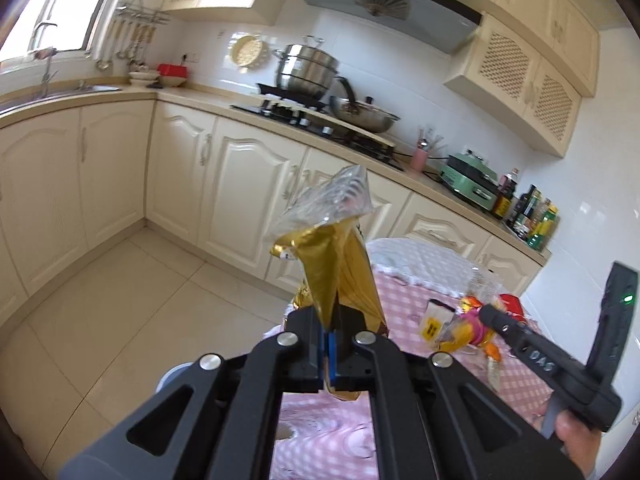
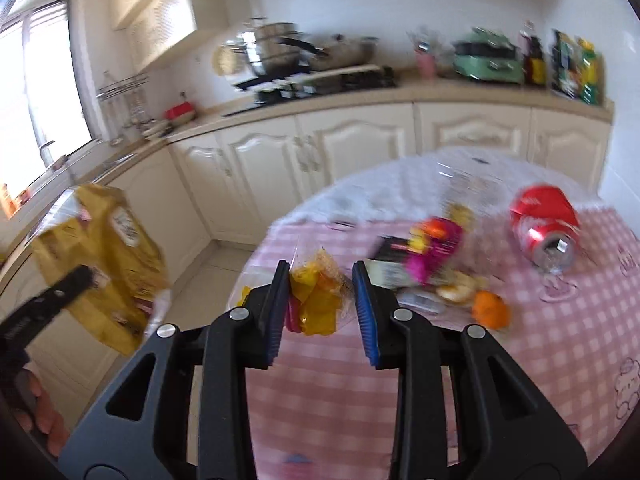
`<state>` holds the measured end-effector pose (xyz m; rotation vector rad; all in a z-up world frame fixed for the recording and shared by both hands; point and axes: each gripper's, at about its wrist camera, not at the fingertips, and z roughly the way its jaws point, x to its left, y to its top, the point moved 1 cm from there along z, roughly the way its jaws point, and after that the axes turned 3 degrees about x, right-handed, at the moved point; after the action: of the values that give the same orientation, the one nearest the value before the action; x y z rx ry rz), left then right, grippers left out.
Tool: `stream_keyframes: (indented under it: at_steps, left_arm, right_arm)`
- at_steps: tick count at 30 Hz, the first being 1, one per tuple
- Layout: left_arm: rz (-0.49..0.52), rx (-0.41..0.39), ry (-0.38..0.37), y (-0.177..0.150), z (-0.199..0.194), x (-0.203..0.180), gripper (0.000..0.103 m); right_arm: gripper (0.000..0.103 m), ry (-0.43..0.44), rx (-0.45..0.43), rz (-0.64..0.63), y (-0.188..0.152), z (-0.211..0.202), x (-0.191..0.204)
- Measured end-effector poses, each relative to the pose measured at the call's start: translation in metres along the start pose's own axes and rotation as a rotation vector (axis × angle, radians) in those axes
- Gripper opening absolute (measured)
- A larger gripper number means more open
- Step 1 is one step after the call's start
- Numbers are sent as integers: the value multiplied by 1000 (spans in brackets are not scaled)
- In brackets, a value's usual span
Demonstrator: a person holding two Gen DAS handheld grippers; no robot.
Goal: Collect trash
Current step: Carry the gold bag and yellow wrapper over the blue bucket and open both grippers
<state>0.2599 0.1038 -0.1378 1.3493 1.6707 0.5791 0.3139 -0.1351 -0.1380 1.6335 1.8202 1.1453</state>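
Observation:
My left gripper is shut on a gold snack bag with a clear crumpled top, held up off the left edge of the table; the bag also shows at the left of the right wrist view. My right gripper is open, its jaws on either side of a yellow and orange wrapper on the pink checked tablecloth. It also shows in the left wrist view, reaching into the trash pile. A crushed red can, a pink wrapper and orange peel lie further right.
Cream kitchen cabinets and a counter with a stove and pots run behind the table. Bottles and a green appliance stand at the counter's right end. Tiled floor lies left of the table.

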Motion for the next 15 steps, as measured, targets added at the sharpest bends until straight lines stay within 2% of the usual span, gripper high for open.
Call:
stream_keyframes:
  at_steps: [3,9,15]
  left_arm:
    - [-37,11,37,-3,-1,30,1]
    - [-107,84,134,-19,15,100,1]
    - [-191,190,250,-54,60,169,1]
  right_arm:
    - [31,46,22,-56,-3,15,37]
    - [31,133,161,-168,-41,83,113]
    - [32,131,302,-234,-93,172,151]
